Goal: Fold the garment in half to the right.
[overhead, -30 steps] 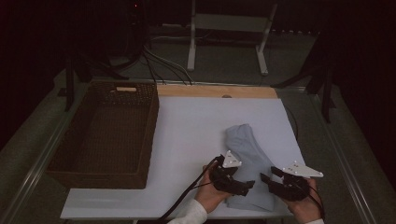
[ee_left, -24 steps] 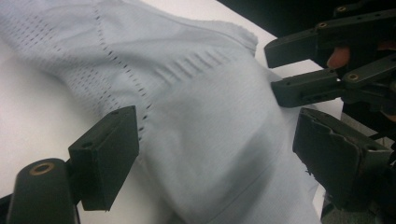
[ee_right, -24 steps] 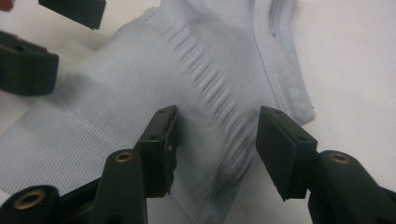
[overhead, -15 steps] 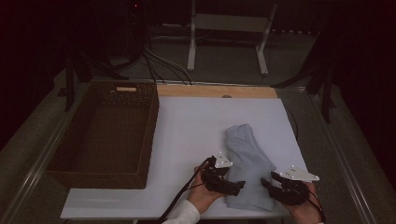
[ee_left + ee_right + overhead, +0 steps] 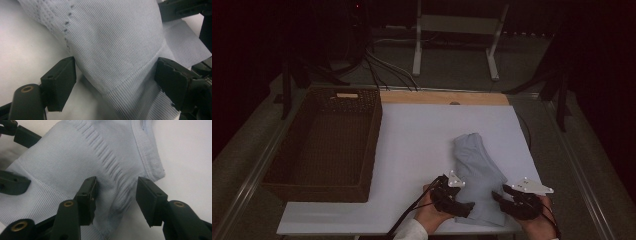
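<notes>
A folded light blue ribbed garment (image 5: 477,170) lies on the white table (image 5: 422,145), right of centre. My left gripper (image 5: 468,206) lies at its near left corner and my right gripper (image 5: 498,199) at its near right corner, their jaws pointing at each other. In the left gripper view the left gripper (image 5: 116,65) stands wide astride the garment's hem (image 5: 130,77); its jaws have just been closing a little, with cloth between them. In the right gripper view the right gripper (image 5: 117,182) straddles a raised fold (image 5: 112,177), with a gap at one pad.
A dark wicker basket (image 5: 324,150) stands at the table's left, with nothing in it. A wooden strip (image 5: 444,97) runs along the far edge. Beyond it are a metal stand (image 5: 457,40) and cables on the floor. The table's near edge lies just under both hands.
Both grippers have slid a little toward the near edge of the table, along the garment's near end. The garment itself lies as before.
</notes>
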{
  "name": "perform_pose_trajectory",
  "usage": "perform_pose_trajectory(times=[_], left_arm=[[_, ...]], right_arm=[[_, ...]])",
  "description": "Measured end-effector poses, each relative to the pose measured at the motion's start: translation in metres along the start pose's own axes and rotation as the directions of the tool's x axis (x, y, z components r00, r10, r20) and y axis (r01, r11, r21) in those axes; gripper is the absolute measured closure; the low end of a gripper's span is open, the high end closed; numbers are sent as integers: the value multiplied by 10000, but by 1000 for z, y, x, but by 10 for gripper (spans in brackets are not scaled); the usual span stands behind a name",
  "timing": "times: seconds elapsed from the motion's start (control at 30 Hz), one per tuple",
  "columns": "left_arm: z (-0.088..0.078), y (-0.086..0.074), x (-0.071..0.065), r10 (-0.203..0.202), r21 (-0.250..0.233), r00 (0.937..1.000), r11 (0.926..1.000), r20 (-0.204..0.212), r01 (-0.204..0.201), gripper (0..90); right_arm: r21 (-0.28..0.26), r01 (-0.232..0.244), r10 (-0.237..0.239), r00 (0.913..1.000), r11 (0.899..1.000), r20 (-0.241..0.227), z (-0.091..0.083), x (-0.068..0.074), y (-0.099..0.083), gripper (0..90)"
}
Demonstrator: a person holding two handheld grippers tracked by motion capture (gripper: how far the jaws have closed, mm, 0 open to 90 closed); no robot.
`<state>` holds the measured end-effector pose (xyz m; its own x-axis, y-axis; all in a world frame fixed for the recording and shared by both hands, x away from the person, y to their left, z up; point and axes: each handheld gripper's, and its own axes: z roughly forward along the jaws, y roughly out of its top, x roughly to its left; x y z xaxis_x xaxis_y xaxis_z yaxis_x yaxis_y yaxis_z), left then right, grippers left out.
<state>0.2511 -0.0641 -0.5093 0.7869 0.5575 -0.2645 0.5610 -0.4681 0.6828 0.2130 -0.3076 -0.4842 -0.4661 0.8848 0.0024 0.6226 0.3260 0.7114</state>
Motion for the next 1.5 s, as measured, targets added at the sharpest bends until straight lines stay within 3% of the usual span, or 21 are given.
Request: perform_pose_trajectory(times=[0.33,0.63,0.8,1.13,1.5], left_arm=[[1,0,-1,107,458,9998,9989,190,-115,391],[-3,4,-1,201,329,9996,9992,190,-207,562],[-5,6,1,229,222,9993,9995,289,-235,700],[-7,11,2,307,80,9995,9995,32,-307,749],[-11,16,14,50,-51,9989,10000,-467,-52,758]], right_arm=[[127,99,-98,9999,9999,-56,3,4,0,513],[187,119,-118,9999,9998,-64,5,5,0,518],[195,123,-121,9999,9997,-63,7,6,0,523],[181,-58,56,10000,9998,77,14,7,4,529],[122,-92,91,9999,9999,139,28,8,17,528]])
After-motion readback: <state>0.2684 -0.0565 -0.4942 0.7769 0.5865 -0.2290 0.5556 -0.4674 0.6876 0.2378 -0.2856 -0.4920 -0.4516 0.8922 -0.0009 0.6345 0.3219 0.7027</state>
